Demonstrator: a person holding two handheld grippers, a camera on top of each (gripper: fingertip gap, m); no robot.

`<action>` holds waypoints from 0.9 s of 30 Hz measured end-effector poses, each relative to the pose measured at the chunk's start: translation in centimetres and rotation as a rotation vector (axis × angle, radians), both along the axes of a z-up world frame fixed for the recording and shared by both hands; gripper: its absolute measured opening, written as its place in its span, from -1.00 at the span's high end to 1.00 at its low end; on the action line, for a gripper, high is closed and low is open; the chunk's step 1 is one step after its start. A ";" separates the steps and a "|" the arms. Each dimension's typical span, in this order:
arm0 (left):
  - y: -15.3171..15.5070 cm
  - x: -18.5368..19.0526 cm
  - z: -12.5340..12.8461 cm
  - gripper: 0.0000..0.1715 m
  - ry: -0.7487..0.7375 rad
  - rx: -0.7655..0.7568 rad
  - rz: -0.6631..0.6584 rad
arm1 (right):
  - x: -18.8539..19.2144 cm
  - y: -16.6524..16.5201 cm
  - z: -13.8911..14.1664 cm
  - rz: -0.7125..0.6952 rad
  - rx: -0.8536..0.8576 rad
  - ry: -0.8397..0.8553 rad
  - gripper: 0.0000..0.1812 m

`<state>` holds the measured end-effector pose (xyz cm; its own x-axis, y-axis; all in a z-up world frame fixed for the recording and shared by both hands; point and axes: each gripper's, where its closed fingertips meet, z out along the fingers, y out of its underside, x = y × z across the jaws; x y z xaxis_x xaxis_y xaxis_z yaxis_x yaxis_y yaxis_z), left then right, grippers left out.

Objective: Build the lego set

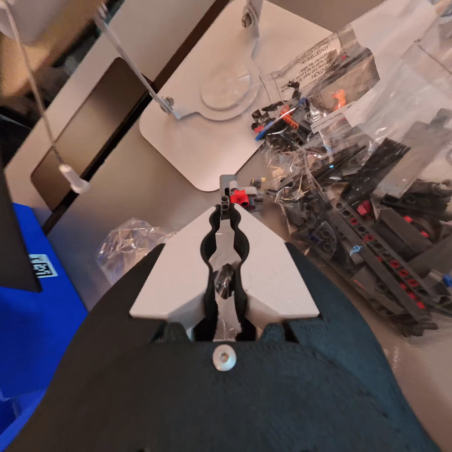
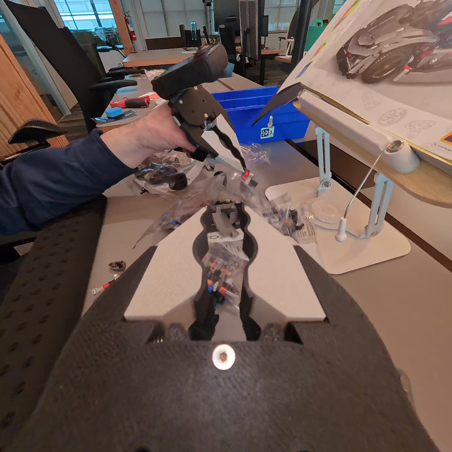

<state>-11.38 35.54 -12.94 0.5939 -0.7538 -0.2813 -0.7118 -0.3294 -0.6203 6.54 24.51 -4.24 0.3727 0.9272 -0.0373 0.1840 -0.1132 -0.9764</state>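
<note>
My left gripper [image 1: 226, 210] is shut on a small grey lego assembly with a red connector [image 1: 238, 197], held just above the table. The same gripper [image 2: 245, 171] and assembly [image 2: 249, 178] show farther off in the right wrist view, held by a person's hand [image 2: 146, 137]. My right gripper [image 2: 225, 209] hovers over clear bags of lego parts [image 2: 220, 276] with its jaws partly apart. A grey curved piece [image 2: 226, 223] lies between its fingers; I cannot tell whether they grip it.
More bags of black and red parts [image 1: 354, 220] lie right of the left gripper. A white book stand [image 2: 354, 244] holds the instruction booklet [image 2: 391, 61]. A blue bin [image 2: 256, 110] stands behind. Small loose parts [image 2: 117, 265] and a crumpled clear bag [image 1: 129, 239] lie on the table. The left gripper's tips are roughly 25 cm from the right gripper's.
</note>
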 end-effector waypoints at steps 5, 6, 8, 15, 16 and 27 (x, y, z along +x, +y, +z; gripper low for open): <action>-0.4 0.7 4.5 0.95 -0.094 0.131 -0.012 | -0.1 -0.5 1.0 0.009 0.044 0.022 0.77; -0.5 0.8 5.6 0.95 -0.121 0.173 -0.016 | -0.1 -0.6 1.2 0.011 0.050 0.024 0.75; -1.1 1.4 7.3 0.95 -0.185 0.206 -0.040 | -0.2 -0.8 1.4 0.012 0.067 0.024 0.73; -4.9 6.2 11.5 0.95 -0.441 0.221 -0.236 | -0.7 -1.0 1.4 -0.004 0.124 -0.019 0.66; -5.7 7.0 11.8 0.95 -0.467 0.207 -0.270 | -0.8 -1.2 1.5 0.002 0.140 -0.022 0.65; -10.1 14.1 11.4 0.95 -0.521 0.144 -0.468 | -1.4 -0.9 1.3 -0.033 0.169 -0.040 0.63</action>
